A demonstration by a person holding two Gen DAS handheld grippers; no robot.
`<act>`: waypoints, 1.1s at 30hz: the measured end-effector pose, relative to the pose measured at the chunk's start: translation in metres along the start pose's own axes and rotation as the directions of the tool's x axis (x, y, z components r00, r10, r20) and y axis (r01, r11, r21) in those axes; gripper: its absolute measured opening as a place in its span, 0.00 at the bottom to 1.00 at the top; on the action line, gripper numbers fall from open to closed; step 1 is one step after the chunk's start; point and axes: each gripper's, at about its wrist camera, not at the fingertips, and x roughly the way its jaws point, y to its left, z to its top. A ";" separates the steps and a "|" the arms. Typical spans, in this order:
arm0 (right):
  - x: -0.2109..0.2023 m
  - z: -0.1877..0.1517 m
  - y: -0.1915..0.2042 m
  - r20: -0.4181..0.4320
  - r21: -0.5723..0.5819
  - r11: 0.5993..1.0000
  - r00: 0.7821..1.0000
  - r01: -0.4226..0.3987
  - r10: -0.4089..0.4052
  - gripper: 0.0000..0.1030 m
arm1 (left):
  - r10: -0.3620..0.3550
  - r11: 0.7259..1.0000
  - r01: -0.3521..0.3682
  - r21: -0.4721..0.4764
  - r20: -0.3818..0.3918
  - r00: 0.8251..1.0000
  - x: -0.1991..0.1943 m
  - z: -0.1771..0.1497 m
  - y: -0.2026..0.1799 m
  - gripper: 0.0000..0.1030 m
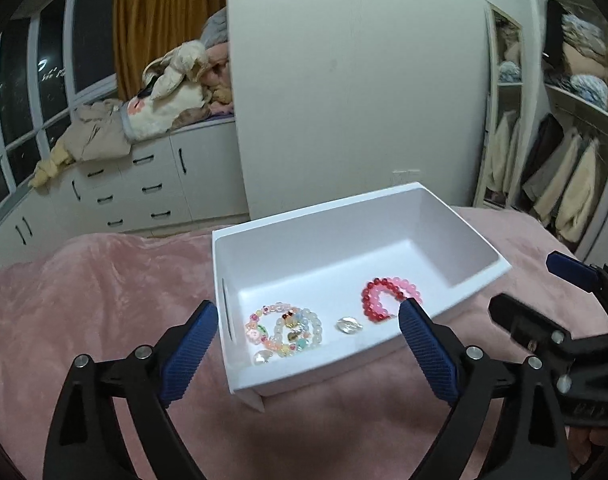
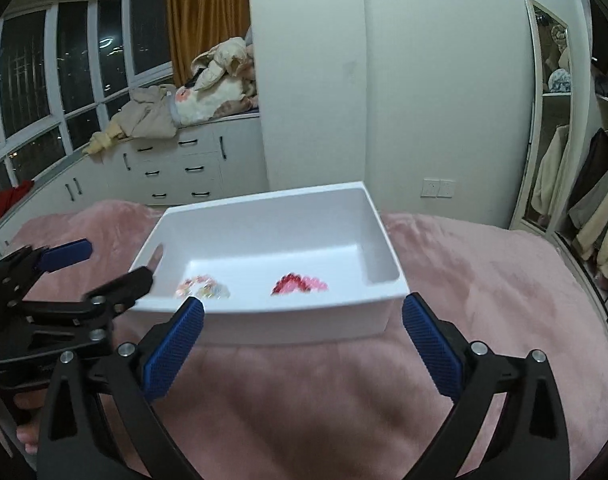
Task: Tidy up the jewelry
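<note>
A white plastic bin [image 1: 432, 204] sits on a pink blanket. Inside lie pastel bead bracelets [image 1: 283, 330], a clear crystal piece [image 1: 348, 325], a pearly charm [image 1: 262, 356] and red and pink bead bracelets [image 1: 388, 298]. My left gripper [image 1: 308, 344] is open and empty, its fingers straddling the bin's near corner. My right gripper [image 2: 301, 336] is open and empty, just short of the bin's near wall [image 2: 263, 326]. The pastel bracelets [image 2: 203, 287] and red and pink bracelets [image 2: 299, 283] show blurred in the right wrist view. Each gripper shows in the other's view, right [image 1: 544, 300] and left [image 2: 87, 264].
The pink blanket [image 1: 103, 300] covers a bed. White drawers [image 1: 143, 184] with piled clothes [image 1: 151, 108] stand under the windows at the back left. An open wardrobe [image 1: 564, 152] with hanging coats is at the right. A white wall column [image 2: 316, 80] stands behind the bin.
</note>
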 end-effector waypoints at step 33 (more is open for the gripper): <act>-0.069 -0.053 -0.041 -0.051 0.037 0.994 0.994 0.103 -0.101 0.95 | -0.025 0.988 0.030 0.149 -0.031 0.999 -0.027 -0.018 -0.038 0.95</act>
